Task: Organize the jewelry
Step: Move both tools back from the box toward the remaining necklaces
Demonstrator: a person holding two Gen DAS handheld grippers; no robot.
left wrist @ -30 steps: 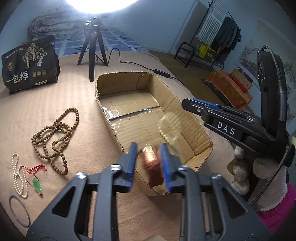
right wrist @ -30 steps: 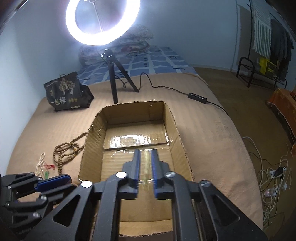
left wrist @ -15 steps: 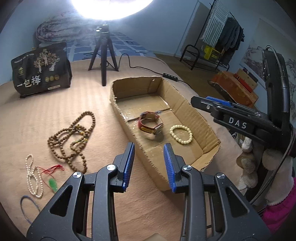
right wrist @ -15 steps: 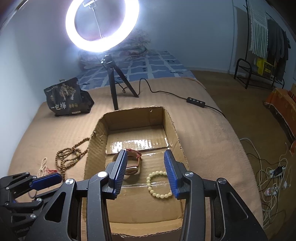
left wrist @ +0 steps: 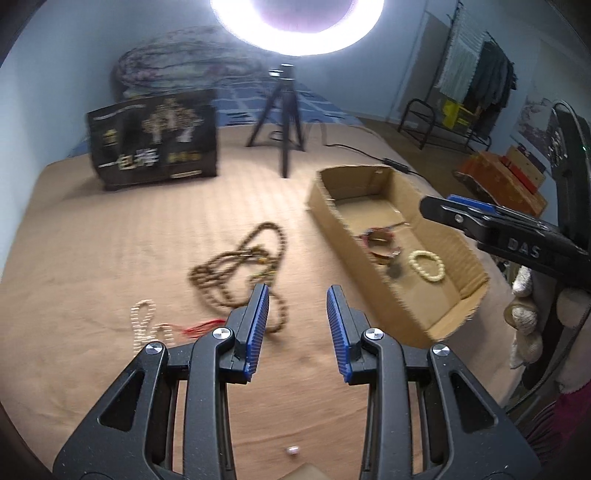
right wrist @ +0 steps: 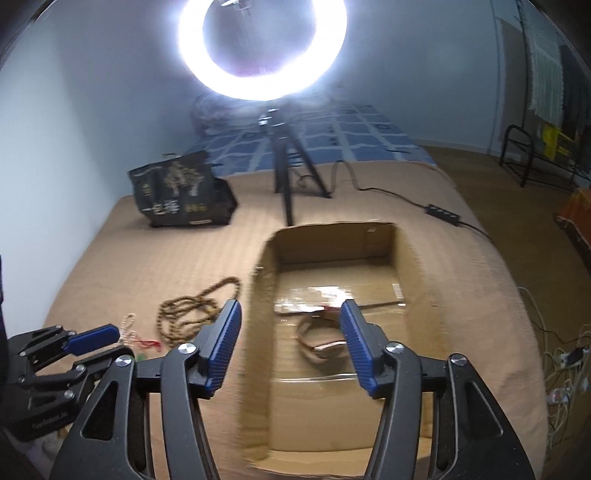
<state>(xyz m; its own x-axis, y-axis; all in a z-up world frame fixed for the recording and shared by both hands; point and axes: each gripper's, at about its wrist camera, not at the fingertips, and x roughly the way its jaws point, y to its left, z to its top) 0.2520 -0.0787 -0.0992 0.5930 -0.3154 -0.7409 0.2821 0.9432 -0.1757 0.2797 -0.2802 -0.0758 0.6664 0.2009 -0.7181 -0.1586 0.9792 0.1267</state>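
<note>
Left wrist view shows a bed [left wrist: 110, 258] under a tan cover, lit by a ring light [left wrist: 295, 29] on a tripod [left wrist: 282, 122], beside a black printed bag [left wrist: 155, 144]. A clothes rack [left wrist: 465, 88] stands by the far wall. The left claw [left wrist: 297, 328] is open and empty above brown prayer beads [left wrist: 236, 266] near a white bead strand [left wrist: 142, 325]. The right claw [right wrist: 290, 343], whose jaws have just been opening, holds nothing over the cardboard box [right wrist: 332, 424], where a watch [left wrist: 380, 243] and cream bracelet [left wrist: 426, 266] lie.
</note>
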